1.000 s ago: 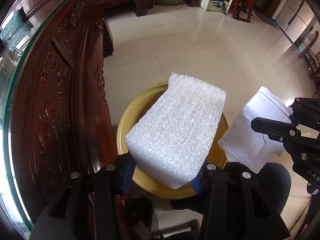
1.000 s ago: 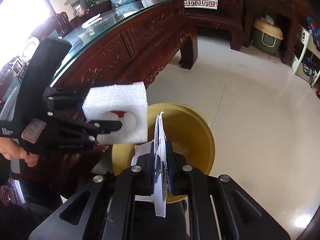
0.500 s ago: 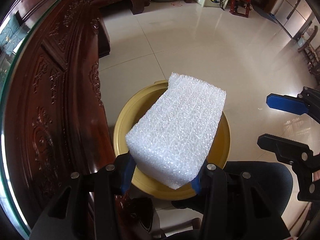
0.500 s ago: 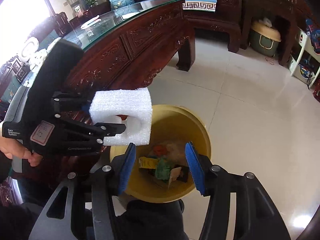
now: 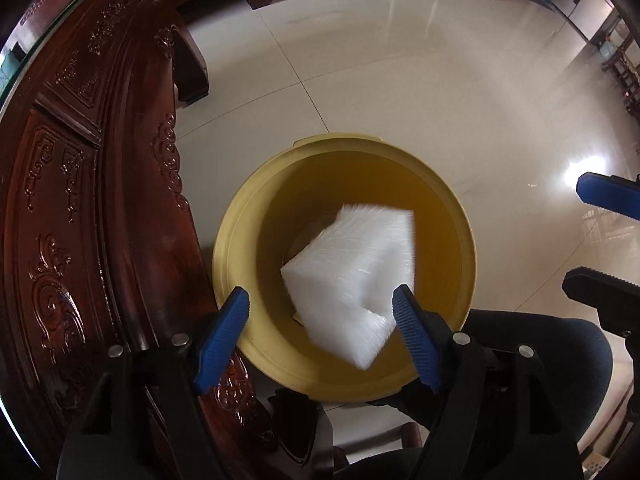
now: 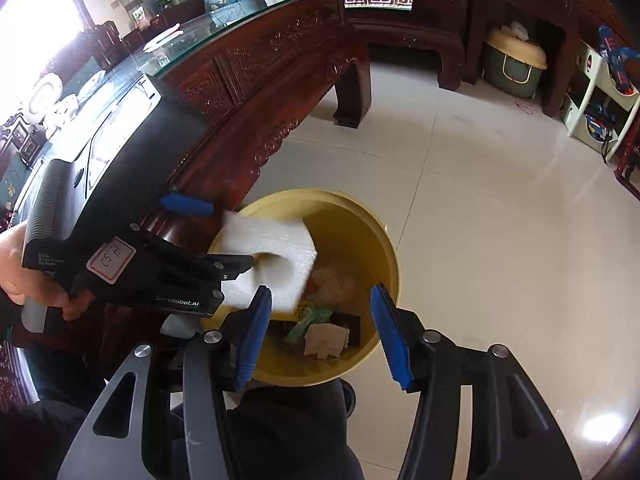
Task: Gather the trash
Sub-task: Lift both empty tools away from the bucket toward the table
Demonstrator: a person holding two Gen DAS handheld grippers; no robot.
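Both grippers hang spread over the yellow bin (image 5: 256, 216): left gripper (image 5: 320, 316) opening, foam block (image 5: 352, 276) dropping clear; right gripper (image 6: 320, 328) empty; best hold still until it settles.

The bin (image 5: 240, 264) stands on the floor (image 5: 400, 80), just beside the table (image 5: 80, 200). A foam block (image 5: 352, 276) is over its mouth, above scraps (image 6: 326, 338) lying inside.

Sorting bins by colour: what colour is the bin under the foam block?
Yellow bin, clearest in the left wrist view.
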